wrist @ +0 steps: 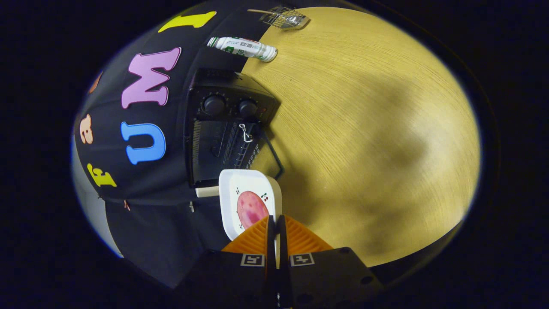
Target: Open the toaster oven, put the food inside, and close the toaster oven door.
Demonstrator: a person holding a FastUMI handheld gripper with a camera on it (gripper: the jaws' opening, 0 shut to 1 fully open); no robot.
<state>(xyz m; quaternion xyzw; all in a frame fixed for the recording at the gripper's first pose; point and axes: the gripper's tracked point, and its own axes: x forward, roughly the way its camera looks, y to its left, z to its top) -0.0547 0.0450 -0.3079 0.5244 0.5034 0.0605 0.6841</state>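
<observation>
White plate (251, 189) with pink food (251, 208) pinched by its rim between nearly closed fingers (276, 225); toaster oven (225, 128) just beyond, door open

The gripper (276, 223) fingers are covering the near edge of the white plate (240, 189), and the slice of food (251, 208) on it is partly hiding behind them. The toaster oven (223, 128) interior is showing too dark to read beyond its rack. The bottle (242, 47) label is appearing too small to make out.
</observation>
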